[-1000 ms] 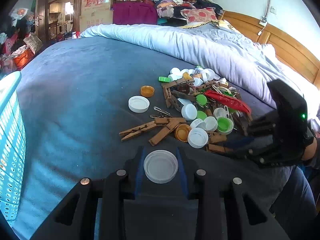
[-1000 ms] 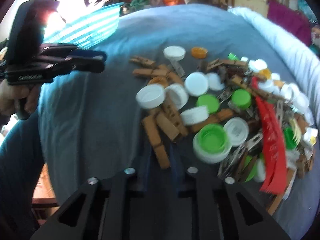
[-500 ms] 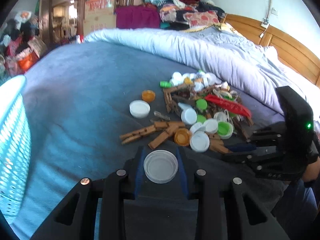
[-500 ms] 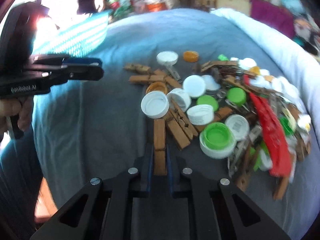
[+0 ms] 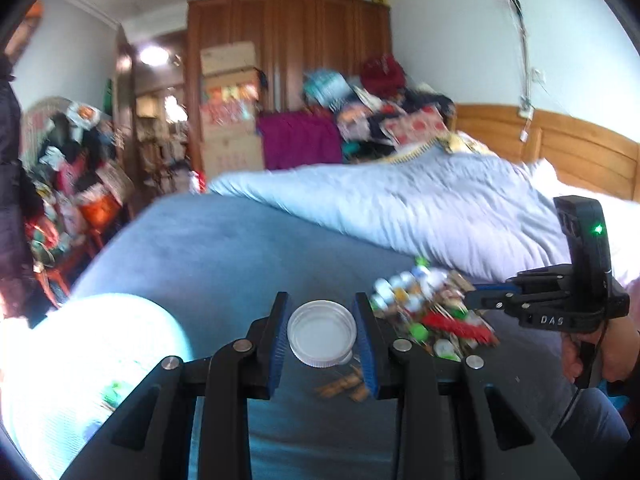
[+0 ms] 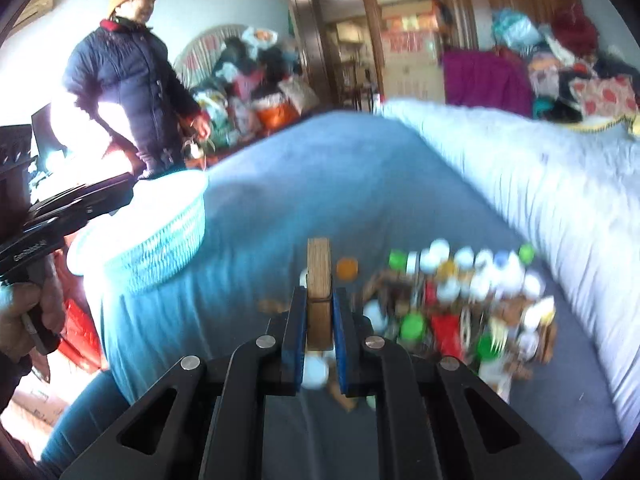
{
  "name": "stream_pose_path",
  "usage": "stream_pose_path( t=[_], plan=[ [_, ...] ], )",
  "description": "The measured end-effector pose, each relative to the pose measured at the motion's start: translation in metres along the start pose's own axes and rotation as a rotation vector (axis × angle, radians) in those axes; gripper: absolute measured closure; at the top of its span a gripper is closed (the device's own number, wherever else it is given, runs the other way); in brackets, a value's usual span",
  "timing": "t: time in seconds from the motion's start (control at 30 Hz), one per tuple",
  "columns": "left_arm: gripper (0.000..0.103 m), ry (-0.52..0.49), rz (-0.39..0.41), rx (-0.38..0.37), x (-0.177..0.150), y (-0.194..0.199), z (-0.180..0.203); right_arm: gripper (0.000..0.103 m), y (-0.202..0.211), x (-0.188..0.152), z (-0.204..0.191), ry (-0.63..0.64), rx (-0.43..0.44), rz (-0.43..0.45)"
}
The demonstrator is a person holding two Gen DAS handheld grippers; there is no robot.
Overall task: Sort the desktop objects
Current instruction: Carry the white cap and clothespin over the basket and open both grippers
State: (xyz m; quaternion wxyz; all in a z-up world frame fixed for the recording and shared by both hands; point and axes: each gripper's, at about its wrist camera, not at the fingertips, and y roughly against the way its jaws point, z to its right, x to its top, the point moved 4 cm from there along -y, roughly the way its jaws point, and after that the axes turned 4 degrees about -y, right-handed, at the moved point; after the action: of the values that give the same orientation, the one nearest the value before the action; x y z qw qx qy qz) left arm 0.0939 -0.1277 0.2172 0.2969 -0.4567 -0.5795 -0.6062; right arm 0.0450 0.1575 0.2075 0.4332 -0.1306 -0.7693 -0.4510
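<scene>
Where the left wrist view looks along its fingers, the left tool (image 5: 322, 338) pinches a white bottle cap (image 5: 322, 333), open side facing the camera, between its two blue pads (image 5: 278, 336).
- Blue bed cover (image 5: 240, 252): lies below and beyond the cap.
- Pile of caps and clothespins (image 5: 432, 308): blurred, on the bed cover to the right of the held cap; white, green and red pieces can be made out.
- Loose wooden clothespins (image 5: 344, 385): on the cover just below the cap, partly behind the right pad.
- Turquoise basket (image 5: 92, 360): lower left, overexposed; contents too washed out to name.
- Right tool (image 5: 480, 296): at the right edge, held in a hand (image 5: 608, 354), its tips over the far side of the pile.
- Pale quilt (image 5: 400, 208): bunched behind the pile.

Right wrist view.
- Right tool (image 6: 320, 320): pressed onto a wooden clothespin (image 6: 319, 292), which stands upright between the blue pads and is raised above the cover.
- Pile (image 6: 460, 300): to the right of the held clothespin, motion-blurred.
- Orange cap (image 6: 347, 269): alone on the cover, just beside the clothespin.
- Basket (image 6: 160, 240): at the left on the bed edge, well apart from the pile.
- Left tool (image 6: 120, 190): over the basket's near rim; its grip cannot be read from this side.
- Bystander in an orange hat (image 6: 132, 76): stands behind the basket.
</scene>
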Motion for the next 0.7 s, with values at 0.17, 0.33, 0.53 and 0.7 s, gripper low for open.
stream_pose_path(
  t=[0.17,0.33,0.53,0.7],
  plan=[
    [0.071,0.024,0.027,0.099,0.022,0.024,-0.041,0.091,0.007,0.053,-0.017,0.02,0.005,0.06],
    [0.071,0.035,0.058,0.17,0.04,0.049,-0.073,0.091,0.011,0.093,-0.042,0.047,0.025,0.1],
    [0.071,0.059,0.066,0.24,0.053,0.079,-0.115,0.091,0.014,0.13,-0.074,0.082,0.054,0.128],
    [0.071,0.072,0.068,0.297,0.062,0.104,-0.152,0.091,0.014,0.158,-0.108,0.129,0.076,0.146]
  ],
)
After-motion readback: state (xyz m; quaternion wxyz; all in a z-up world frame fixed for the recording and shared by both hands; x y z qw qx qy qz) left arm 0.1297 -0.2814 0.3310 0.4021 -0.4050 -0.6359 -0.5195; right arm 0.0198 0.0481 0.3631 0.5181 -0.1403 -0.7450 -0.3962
